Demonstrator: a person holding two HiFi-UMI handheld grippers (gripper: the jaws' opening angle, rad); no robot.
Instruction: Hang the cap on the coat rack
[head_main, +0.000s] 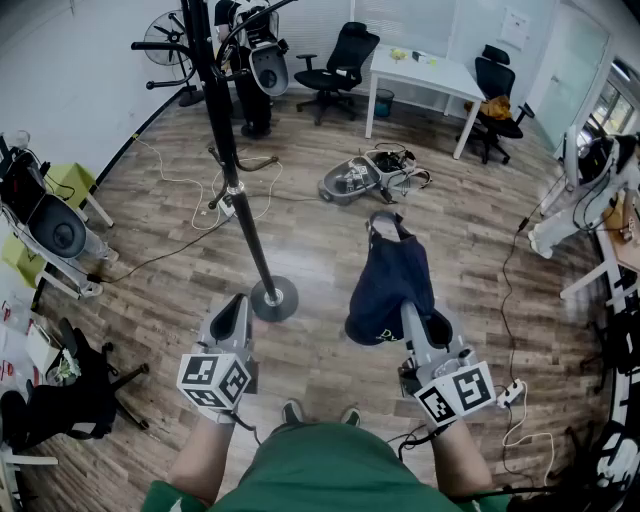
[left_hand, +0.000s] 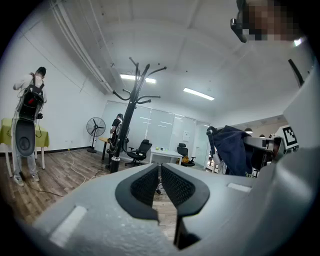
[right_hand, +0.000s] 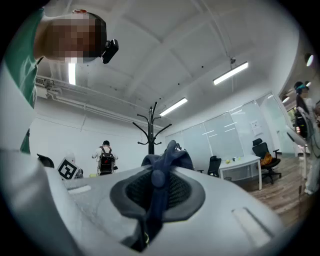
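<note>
The navy cap (head_main: 390, 283) is in the right tool (head_main: 420, 322), which is clenched on it: in the right gripper view a fold of the dark cloth (right_hand: 159, 186) is pinched between the two pads, and the rest of the cap rises in front of them. It is in the air above the wooden floor (head_main: 470, 250) and is not yet on the coat rack (head_main: 232, 170).

The rack stands ahead and to the left of the cap, well apart from it. Its long axis is upright, a black pole on a round base, with the curved hooks at the top. In the right gripper view the hooks (right_hand: 151, 125) show almost straight ahead and higher than the cap, so I judge the coming move as up and forward, a little to the left.

The left tool (head_main: 232, 305) is nearer to the pole, but its jaws are almost together and hold nothing.

Farther away, a grey open case (head_main: 352, 178) lies on the floor with what looks like cables in it. A small bin (head_main: 384, 102) stands under the white tabletop (head_main: 425, 72); I cannot tell its content.
</note>
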